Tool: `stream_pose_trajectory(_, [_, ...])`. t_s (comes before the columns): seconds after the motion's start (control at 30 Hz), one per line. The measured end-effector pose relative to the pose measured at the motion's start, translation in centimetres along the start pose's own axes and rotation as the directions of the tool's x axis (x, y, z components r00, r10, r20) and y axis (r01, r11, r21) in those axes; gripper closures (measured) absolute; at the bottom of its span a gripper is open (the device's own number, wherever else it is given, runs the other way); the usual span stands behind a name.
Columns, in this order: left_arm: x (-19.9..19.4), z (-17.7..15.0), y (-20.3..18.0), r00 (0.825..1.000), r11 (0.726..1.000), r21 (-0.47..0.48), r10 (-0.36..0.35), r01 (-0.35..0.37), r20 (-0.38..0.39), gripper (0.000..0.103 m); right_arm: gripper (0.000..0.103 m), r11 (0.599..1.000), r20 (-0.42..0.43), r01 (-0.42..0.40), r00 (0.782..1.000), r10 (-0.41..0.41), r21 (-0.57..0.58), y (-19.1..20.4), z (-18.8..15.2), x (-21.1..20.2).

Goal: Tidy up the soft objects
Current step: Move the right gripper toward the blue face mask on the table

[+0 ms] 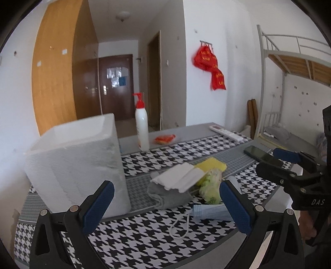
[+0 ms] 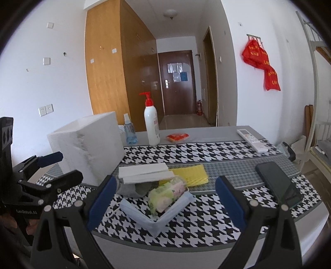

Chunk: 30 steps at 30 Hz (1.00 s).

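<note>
Left gripper and right gripper both spread wide, empty — hovering above the table. Soft pile sits beside the white foam box: blue face mask, grey sock, white folded cloth, yellow sponge cloth.

You face white walls; at twelve o'clock a dark door ends the hallway. At eleven stands a wooden wardrobe, at three a metal bunk. Overhead hangs a ceiling lamp.
</note>
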<state>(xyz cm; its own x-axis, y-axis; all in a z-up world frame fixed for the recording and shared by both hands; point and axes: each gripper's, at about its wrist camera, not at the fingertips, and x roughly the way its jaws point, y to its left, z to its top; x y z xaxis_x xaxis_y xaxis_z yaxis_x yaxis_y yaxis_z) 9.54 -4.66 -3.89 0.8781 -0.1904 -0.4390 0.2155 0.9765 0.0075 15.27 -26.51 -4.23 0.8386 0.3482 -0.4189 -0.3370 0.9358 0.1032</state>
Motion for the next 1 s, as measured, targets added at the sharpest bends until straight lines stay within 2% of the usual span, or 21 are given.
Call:
stream_pose_trajectory(0.5, [2.7,-1.3,-2.7,0.991,0.993,0.063,-0.089,0.096,-0.103,0.001,0.005,0.999,-0.040,0.018,0.999,-0.016,0.033,-2.2,-0.8,1.2])
stream_pose_trajectory(0.7, [3.5,-1.6,-2.4,0.992,0.996,0.057,-0.055,0.061,-0.112,0.001,0.005,1.000,-0.095,0.010,0.995,-0.009,0.015,-2.2,-2.1,2.2])
stream_pose_trajectory(0.8, [3.8,-1.8,-1.5,0.994,0.999,0.049,-0.014,0.019,-0.111,0.001,0.005,1.000,-0.126,-0.005,0.992,0.007,0.014,-1.9,-2.9,3.0])
stream_pose_trajectory(1.0, [4.5,-2.0,-0.1,0.991,1.000,0.019,0.021,-0.019,-0.131,0.001,0.005,0.999,-0.173,-0.044,0.984,0.041,-0.014,-0.7,-4.2,4.3])
